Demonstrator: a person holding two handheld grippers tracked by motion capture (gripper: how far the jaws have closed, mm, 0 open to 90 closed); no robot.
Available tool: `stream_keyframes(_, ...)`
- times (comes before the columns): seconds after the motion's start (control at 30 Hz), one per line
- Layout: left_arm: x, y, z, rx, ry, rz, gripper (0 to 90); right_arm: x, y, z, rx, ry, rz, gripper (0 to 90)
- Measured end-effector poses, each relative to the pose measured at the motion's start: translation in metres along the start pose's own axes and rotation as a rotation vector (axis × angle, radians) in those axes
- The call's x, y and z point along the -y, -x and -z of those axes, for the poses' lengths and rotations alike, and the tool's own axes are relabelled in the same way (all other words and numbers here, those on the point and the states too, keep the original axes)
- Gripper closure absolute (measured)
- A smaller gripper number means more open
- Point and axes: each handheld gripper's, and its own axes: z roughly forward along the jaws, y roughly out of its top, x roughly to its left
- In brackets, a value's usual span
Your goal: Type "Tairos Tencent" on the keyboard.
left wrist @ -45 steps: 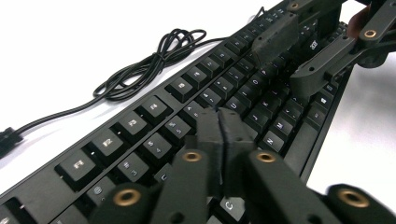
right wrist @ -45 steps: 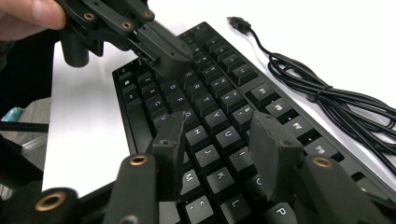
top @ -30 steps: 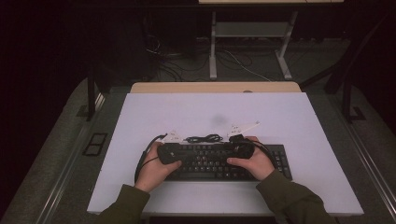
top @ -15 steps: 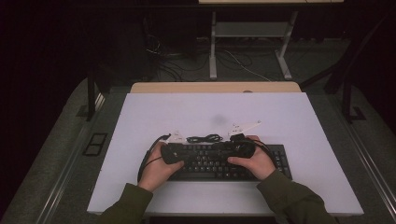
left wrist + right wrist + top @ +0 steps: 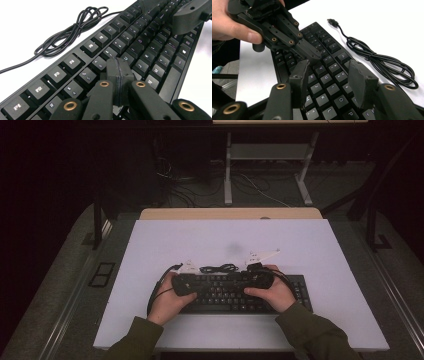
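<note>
A black keyboard [image 5: 300, 292] lies on the white table [image 5: 225, 237], near its front edge. My left gripper [image 5: 200, 283] is shut and empty. Its joined tips [image 5: 119, 67] hover just over the number and letter keys [image 5: 100, 63]. From the other side, my right gripper [image 5: 250, 279] faces it with jaws open. They have just been opening a little, with nothing between the fingers [image 5: 359, 77] but the keys below. In the right gripper view, the left gripper [image 5: 310, 52] points down at the keys just ahead of my right gripper [image 5: 329, 73].
The keyboard's black cable [image 5: 220, 268] lies in a loose bundle on the table just behind the keyboard, its USB plug [image 5: 333, 22] lying free. White tabletop stretches beyond it. Desk legs and floor cables [image 5: 250, 185] stand behind the table.
</note>
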Motion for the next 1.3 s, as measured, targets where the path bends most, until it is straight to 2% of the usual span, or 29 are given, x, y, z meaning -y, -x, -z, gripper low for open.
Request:
stream_keyframes(0.23, -0.001, 0.001, 0.006, 0.006, 0.017, 0.003, 80.0, 0.001, 0.002, 0.002, -0.001, 0.015, -0.013, 46.2)
stream_keyframes(0.4, 0.0, 0.002, 0.011, 0.008, 0.023, -0.001, 70.2, 0.002, 0.005, 0.004, 0.0, 0.03, -0.014, 43.9)
stream_keyframes(0.8, 0.0, 0.0, 0.022, 0.012, 0.082, 0.019, 48.8, 0.01, 0.013, 0.013, 0.009, 0.036, -0.031, 42.0)
stream_keyframes(1.03, 0.005, -0.002, 0.032, 0.013, 0.101, 0.013, 45.1, 0.016, 0.015, 0.026, 0.019, 0.054, -0.038, 41.3)
stream_keyframes(1.3, 0.016, -0.003, 0.046, 0.008, 0.139, 0.0, 43.2, 0.025, 0.019, 0.047, 0.05, 0.083, -0.059, 41.1)
